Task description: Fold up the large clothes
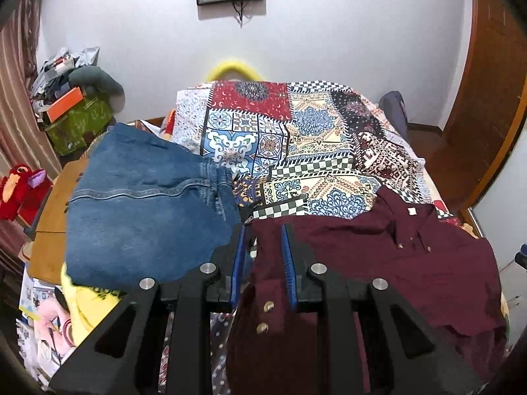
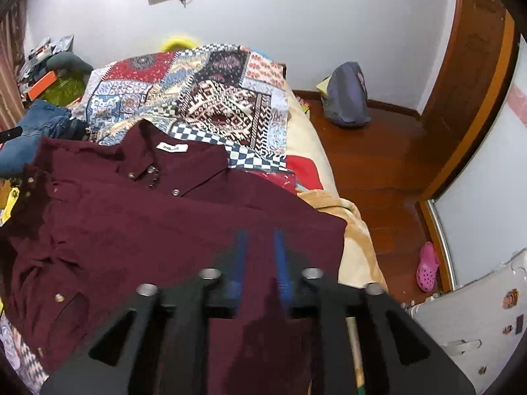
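A maroon button-up shirt (image 1: 411, 263) lies spread on the bed, collar towards the far side; it also shows in the right wrist view (image 2: 148, 223). My left gripper (image 1: 263, 230) is shut on a fold of the shirt's cuffed left edge, with two brass buttons just below the blue pads (image 1: 288, 263). My right gripper (image 2: 260, 240) is over the shirt's right side, its blue pads (image 2: 281, 263) close together with maroon cloth between them.
Folded blue jeans (image 1: 141, 204) lie left of the shirt on a wooden board (image 1: 52, 217). A patchwork bedspread (image 1: 296, 138) covers the bed. Yellow clothing (image 1: 85, 302) sits at near left. Floor with a grey bag (image 2: 346, 98) and pink shoe (image 2: 426, 266) lies right.
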Demonstrator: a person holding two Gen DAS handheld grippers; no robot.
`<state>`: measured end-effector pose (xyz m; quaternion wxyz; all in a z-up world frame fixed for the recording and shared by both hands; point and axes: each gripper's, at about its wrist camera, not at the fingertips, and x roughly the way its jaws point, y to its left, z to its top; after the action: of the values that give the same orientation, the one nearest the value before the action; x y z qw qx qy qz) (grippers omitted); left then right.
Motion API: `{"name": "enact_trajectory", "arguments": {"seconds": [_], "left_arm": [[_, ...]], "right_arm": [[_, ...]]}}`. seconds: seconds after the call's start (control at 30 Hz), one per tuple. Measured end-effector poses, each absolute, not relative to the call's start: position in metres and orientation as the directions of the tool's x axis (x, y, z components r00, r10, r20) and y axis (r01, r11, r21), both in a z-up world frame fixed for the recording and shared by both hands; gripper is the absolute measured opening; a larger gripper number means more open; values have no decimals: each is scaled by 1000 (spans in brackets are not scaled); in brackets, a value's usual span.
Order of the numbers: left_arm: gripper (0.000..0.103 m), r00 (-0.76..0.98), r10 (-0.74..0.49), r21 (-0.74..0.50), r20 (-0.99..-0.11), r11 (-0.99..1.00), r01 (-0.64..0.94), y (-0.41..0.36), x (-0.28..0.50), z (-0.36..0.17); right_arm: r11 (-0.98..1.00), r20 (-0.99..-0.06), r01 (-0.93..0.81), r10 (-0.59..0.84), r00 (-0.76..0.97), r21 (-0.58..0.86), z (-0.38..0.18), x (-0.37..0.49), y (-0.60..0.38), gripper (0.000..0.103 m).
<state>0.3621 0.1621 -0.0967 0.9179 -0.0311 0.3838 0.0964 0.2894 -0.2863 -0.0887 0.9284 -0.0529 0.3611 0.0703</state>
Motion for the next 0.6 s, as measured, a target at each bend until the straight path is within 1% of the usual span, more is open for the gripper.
{"name": "enact_trajectory", "arguments": {"seconds": [0.03,0.07,0.1,0.17,0.2,0.23,0.27,0.33,0.37,0.4,0.5,0.57,0.6], "left_arm": [[21,692,150,17,-706,980,-196,162,353,-92],[21,698,148,14,-700,981,-194,162,346,-88],[21,706,144,8,-693,981,-193,163,335,-82],[23,714,135,-2,-687,982,-187,163,320,-77],[27,717,130,-6,-685,983,-184,163,311,-74],[33,719,124,-10,-684,984,-179,164,299,-71],[36,721,120,-11,-683,985,-174,164,292,-70],[50,725,119,5,-679,988,-157,162,271,-68],[55,726,129,28,-675,988,-150,160,260,-68],[62,727,137,42,-673,988,-148,158,253,-68],[64,716,149,73,-682,988,-137,154,227,-76],[67,693,134,60,-708,990,-129,154,213,-87],[71,679,116,35,-725,991,-133,156,205,-95]], "right_arm": [[985,-669,-163,84,738,-56,-86,285,-285,53],[986,-654,-153,70,754,-71,-82,277,-282,64],[985,-635,-145,56,771,-89,-78,269,-280,67],[982,-617,-145,40,786,-121,-73,256,-274,67],[980,-614,-148,37,789,-132,-70,252,-272,67],[978,-610,-153,35,792,-142,-68,244,-269,67],[976,-606,-157,36,794,-148,-66,238,-267,67],[973,-603,-163,34,797,-161,-64,227,-263,67],[972,-599,-163,29,801,-171,-63,219,-261,67],[970,-595,-165,27,803,-179,-63,213,-259,67],[966,-592,-172,26,806,-192,-64,193,-258,68],[965,-597,-179,28,801,-194,-66,182,-257,70],[964,-600,-181,30,799,-193,-69,177,-256,72]]}}
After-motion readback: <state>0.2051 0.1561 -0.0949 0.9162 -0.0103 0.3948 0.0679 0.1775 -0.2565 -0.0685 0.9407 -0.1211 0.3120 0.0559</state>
